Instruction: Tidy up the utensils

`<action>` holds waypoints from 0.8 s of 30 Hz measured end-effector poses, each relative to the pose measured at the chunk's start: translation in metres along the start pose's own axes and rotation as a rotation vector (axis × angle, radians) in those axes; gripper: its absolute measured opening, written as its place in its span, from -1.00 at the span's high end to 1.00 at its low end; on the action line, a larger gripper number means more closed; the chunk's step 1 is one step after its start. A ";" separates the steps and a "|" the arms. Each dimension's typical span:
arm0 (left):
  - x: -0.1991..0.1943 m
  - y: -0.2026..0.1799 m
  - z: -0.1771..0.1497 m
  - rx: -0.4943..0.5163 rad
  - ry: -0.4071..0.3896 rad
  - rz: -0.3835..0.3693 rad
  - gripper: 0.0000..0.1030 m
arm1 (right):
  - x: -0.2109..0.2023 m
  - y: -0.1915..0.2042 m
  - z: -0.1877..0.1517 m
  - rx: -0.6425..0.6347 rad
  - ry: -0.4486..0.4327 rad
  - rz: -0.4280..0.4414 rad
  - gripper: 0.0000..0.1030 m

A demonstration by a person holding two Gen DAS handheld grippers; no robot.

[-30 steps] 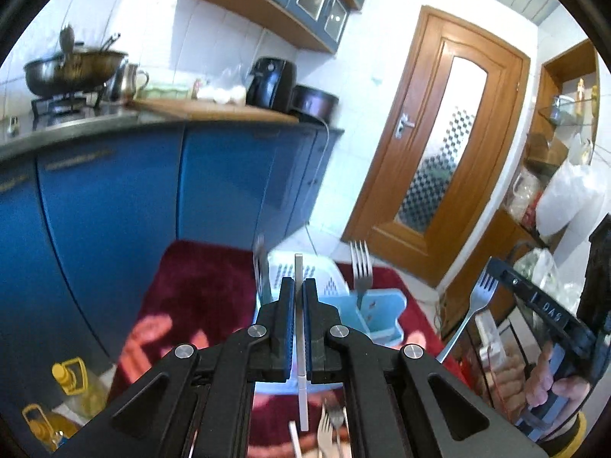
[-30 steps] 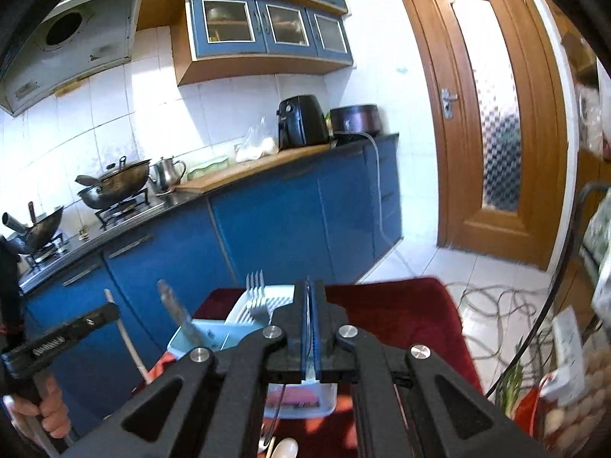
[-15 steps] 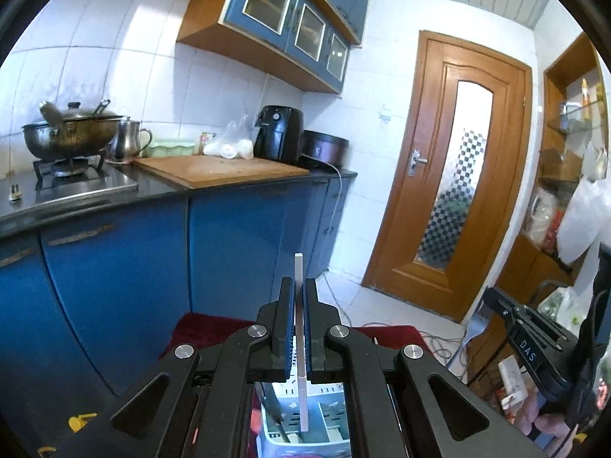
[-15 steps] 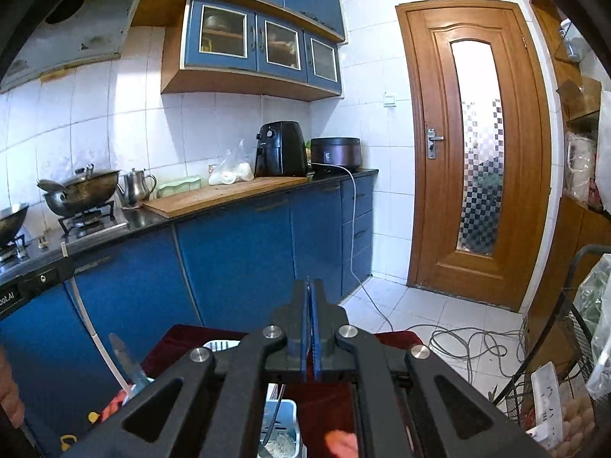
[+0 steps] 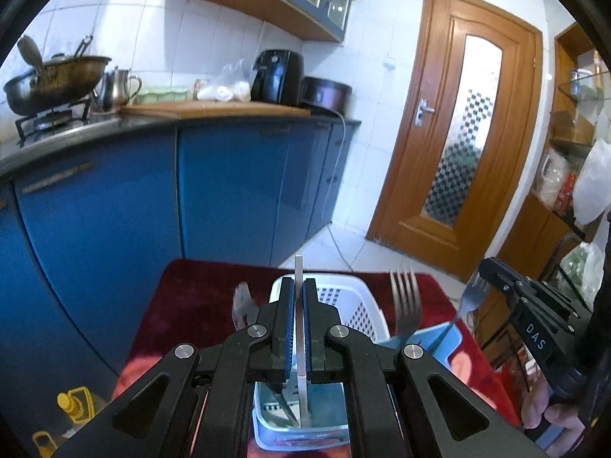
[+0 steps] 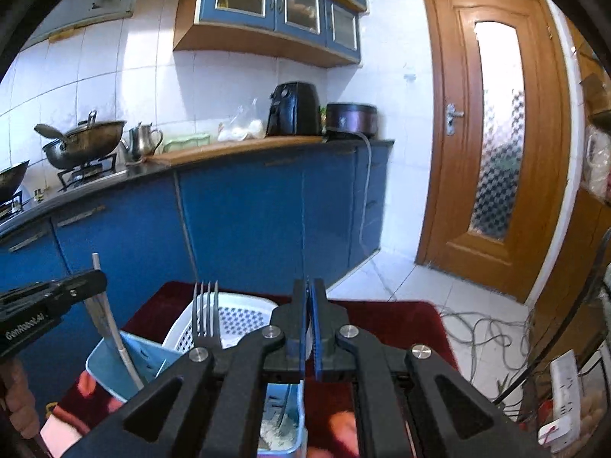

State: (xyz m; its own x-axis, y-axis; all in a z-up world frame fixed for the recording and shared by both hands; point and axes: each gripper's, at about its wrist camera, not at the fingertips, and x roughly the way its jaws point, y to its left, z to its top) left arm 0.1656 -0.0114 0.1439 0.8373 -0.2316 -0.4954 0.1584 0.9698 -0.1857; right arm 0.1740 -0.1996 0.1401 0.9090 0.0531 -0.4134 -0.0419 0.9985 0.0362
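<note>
My left gripper (image 5: 299, 297) is shut on a thin white stick (image 5: 301, 381). Its lower end reaches into the light blue utensil holder (image 5: 263, 427) on the red cloth (image 5: 198, 305). From the right wrist the same gripper (image 6: 97, 276) and stick (image 6: 114, 328) show at the left. My right gripper (image 6: 308, 297) is shut on a fork (image 5: 464, 305), tines up, whose handle (image 6: 284, 400) slants down into the holder (image 6: 110, 362); the right gripper (image 5: 487, 267) also shows at the right of the left wrist view. Another fork (image 5: 406, 305) and a knife (image 5: 240, 305) stand in the holder. A white perforated basket (image 5: 359, 305) sits behind it.
Blue kitchen cabinets (image 5: 229, 198) run behind the cloth-covered table, with a pan on a burner (image 5: 53, 80). A wooden door (image 5: 458, 133) is at the right. Cables (image 6: 488, 339) lie on the floor and a power strip (image 6: 561, 400) hangs at the right. Oil bottles (image 5: 76, 404) stand low on the left.
Both views swung up off the table half a second ago and have tipped back down, so the holder and basket are in sight again. Both grippers stay shut on their utensils.
</note>
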 end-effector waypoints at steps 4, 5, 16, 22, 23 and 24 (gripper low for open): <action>0.007 0.002 -0.005 -0.002 0.038 0.001 0.93 | 0.004 0.004 -0.007 0.001 0.030 0.026 0.92; 0.008 0.002 -0.006 -0.002 0.046 0.001 0.92 | 0.005 0.004 -0.007 0.003 0.035 0.030 0.92; 0.010 0.003 -0.014 -0.023 0.114 -0.021 0.88 | -0.007 0.000 -0.011 0.069 0.068 0.117 0.67; -0.008 0.002 -0.015 0.000 0.111 -0.045 0.63 | -0.031 0.003 -0.009 0.087 0.060 0.123 0.44; -0.012 0.001 -0.016 0.004 0.108 -0.047 0.59 | -0.036 0.003 -0.009 0.094 0.060 0.131 0.44; -0.016 0.001 -0.016 0.008 0.104 -0.047 0.50 | -0.041 0.003 -0.010 0.100 0.062 0.140 0.44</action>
State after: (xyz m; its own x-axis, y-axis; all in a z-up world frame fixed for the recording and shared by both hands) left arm 0.1437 -0.0083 0.1377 0.7699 -0.2828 -0.5720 0.2006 0.9582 -0.2037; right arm 0.1324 -0.1989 0.1476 0.8697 0.1954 -0.4532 -0.1220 0.9749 0.1863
